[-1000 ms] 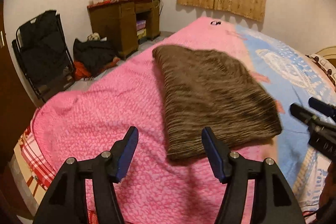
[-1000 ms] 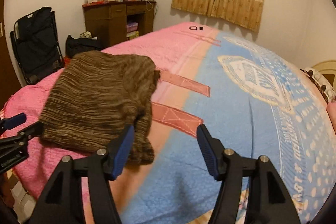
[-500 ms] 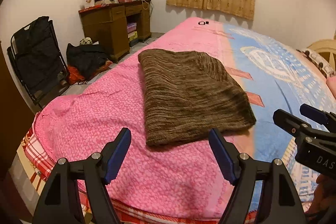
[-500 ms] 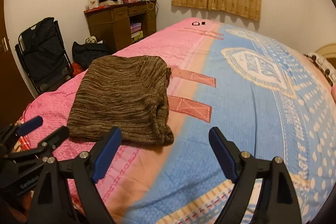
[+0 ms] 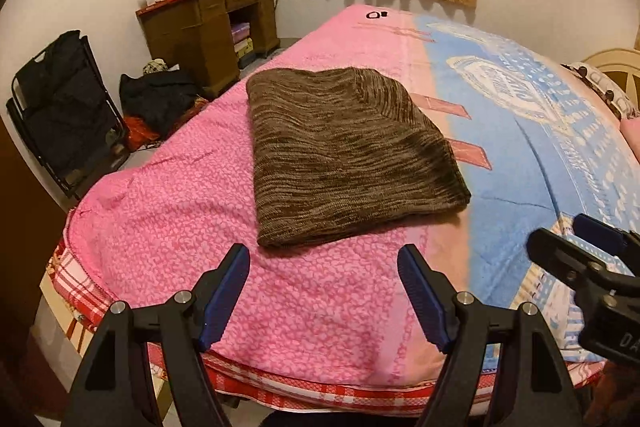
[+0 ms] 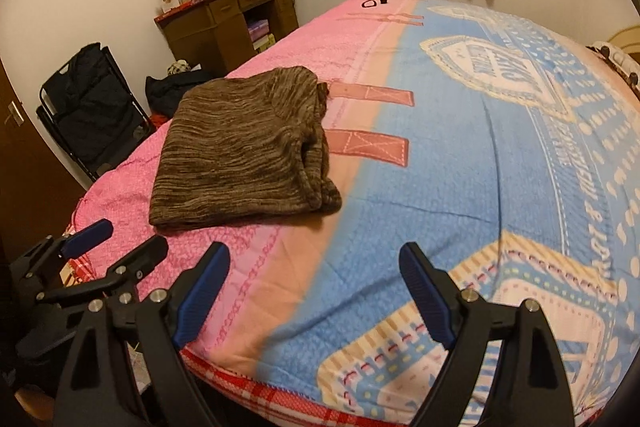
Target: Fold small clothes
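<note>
So the brown knit garment (image 5: 344,163) sits folded on the pink side of the bedspread (image 5: 192,227), and both the left gripper (image 5: 324,291) and right gripper (image 6: 314,291) hover near the bed edge, jaws wide apart, touching nothing

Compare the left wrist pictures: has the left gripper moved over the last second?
Yes. The left gripper has drawn back from the sweater: its fingertips, earlier level with the sweater's near edge, now sit short of it, near the bed edge.
</note>
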A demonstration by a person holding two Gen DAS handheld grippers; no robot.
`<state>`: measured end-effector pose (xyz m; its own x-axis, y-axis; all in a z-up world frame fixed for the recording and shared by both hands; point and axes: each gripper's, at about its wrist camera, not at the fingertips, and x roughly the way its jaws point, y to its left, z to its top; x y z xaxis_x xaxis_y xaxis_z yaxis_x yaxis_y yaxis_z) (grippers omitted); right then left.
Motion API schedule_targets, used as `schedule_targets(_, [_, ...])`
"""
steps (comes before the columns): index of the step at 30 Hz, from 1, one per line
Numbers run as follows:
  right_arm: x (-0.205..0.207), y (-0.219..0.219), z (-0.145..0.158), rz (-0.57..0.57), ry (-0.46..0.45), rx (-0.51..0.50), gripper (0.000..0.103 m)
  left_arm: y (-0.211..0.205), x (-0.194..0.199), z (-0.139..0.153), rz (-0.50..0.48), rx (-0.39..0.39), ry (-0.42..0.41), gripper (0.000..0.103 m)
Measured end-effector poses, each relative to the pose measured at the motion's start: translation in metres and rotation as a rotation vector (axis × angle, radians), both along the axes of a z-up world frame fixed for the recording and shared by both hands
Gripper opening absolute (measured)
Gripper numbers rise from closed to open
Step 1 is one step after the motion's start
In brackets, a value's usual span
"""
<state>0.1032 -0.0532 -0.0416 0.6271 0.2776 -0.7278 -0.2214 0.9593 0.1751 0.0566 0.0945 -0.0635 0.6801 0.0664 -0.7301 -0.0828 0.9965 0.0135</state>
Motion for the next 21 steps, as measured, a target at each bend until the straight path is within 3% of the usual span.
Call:
schedule_targets(7, [-0.005, -0.004, 0.006, 0.006, -0.014, 0.010, 0.089, -0.001, 0.003, -0.005, 0.020, 0.067, 0.020, 0.077])
schedule_targets(18, [0.014, 0.008, -0.001, 0.037, -0.005, 0.022, 0.088, 0.015, 0.014, -0.016, 0.050, 0.041, 0.063, 0.077])
schedule_targets(19, [0.016, 0.010, 0.002, 0.048, -0.022, 0.026, 0.086, 0.018, 0.016, -0.015, 0.056, 0.036, 0.058, 0.077])
schedule_targets(21, [0.022, 0.016, 0.008, 0.079, -0.067, 0.028, 0.055, 0.025, 0.020, -0.011, 0.077, 0.012, 0.043, 0.077])
